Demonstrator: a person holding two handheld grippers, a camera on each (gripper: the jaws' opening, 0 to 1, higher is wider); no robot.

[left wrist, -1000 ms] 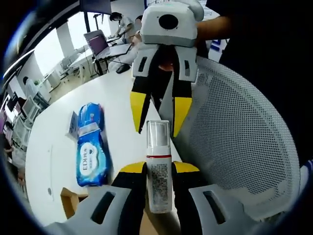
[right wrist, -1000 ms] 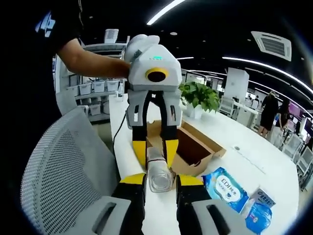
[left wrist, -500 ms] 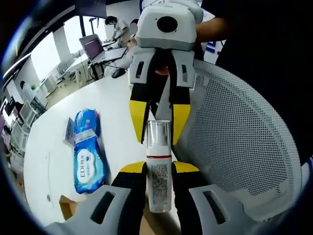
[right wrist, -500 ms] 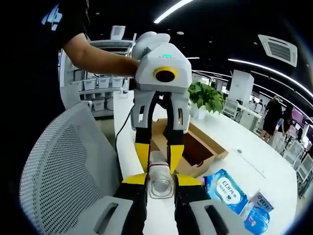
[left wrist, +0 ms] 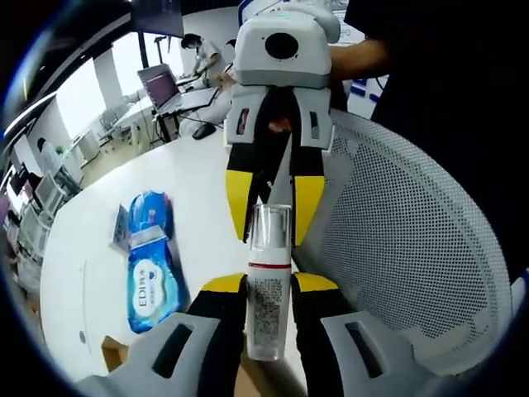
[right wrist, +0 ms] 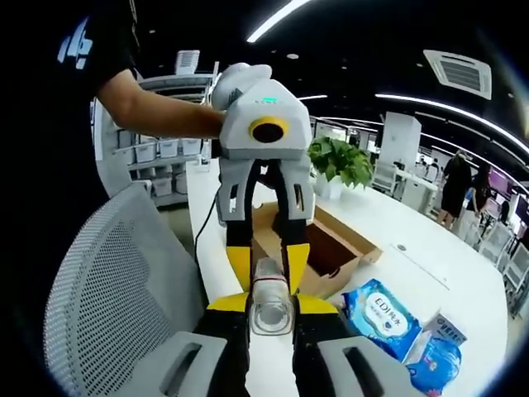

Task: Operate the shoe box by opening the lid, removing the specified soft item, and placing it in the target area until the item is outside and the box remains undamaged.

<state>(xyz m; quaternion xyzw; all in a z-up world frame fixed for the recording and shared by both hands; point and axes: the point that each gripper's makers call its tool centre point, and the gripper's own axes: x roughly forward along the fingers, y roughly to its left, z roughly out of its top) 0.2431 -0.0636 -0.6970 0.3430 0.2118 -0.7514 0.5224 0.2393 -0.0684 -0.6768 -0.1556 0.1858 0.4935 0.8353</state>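
Two grippers meet over the near edge of the white table [left wrist: 99, 248], just beside a white mesh chair back [left wrist: 397, 240], and we see both closed on one bottle [left wrist: 268, 281]. In the left gripper view the left gripper [left wrist: 266, 285] pinches the bottle's white labelled body between its yellow-tipped jaws, while the right gripper [left wrist: 275, 203] faces us with its jaws flanking the clear cap. In the right gripper view the right gripper [right wrist: 272, 308] grips the cap end of the bottle [right wrist: 271, 302], and the left gripper [right wrist: 266, 265] holds the far end. Beyond them the cardboard shoe box [right wrist: 318, 248] sits open near the table's edge, its brown inside in shadow, so we cannot tell what it holds. A blue wipes pack [right wrist: 382, 310] lies flat on the table beside the box, with a smaller blue packet [right wrist: 438, 347] next to it; bare tabletop stretches past them. A potted plant [right wrist: 339, 161] stands behind the box.
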